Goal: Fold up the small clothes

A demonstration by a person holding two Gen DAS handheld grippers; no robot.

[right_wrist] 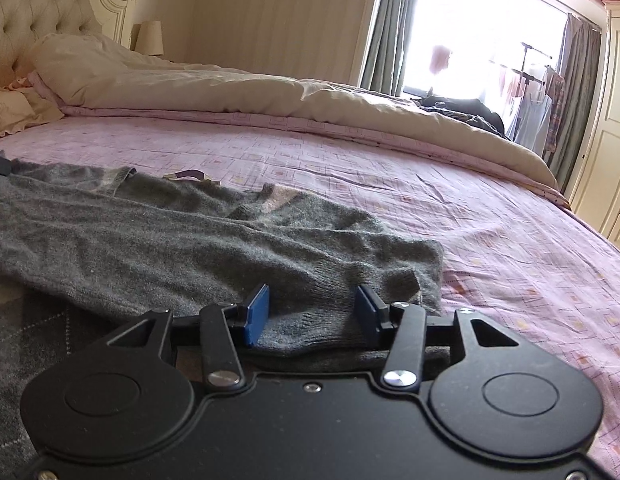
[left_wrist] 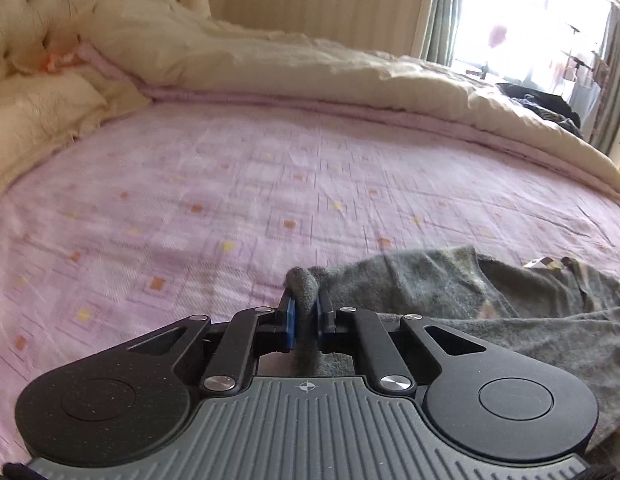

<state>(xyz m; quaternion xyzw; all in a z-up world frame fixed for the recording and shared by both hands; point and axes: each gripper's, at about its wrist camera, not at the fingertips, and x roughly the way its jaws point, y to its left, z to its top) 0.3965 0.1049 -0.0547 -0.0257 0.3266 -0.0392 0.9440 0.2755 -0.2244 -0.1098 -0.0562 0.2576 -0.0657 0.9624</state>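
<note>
Left gripper [left_wrist: 304, 312] pinching a bunched edge of the grey sweater [right_wrist: 158, 236] between its fingers, right gripper [right_wrist: 313, 312] spread wide astride the hem on the bed [right_wrist: 489, 216], so I'd close right next, then fold.

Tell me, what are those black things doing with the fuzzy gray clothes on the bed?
A person holds a tool in each hand to fold a gray sweater spread on the pink bedsheet. The left tool is shut, pinching a bunched bit of the sweater. The right tool is open, with its blue pads on either side of another edge, not gripping yet.
</note>
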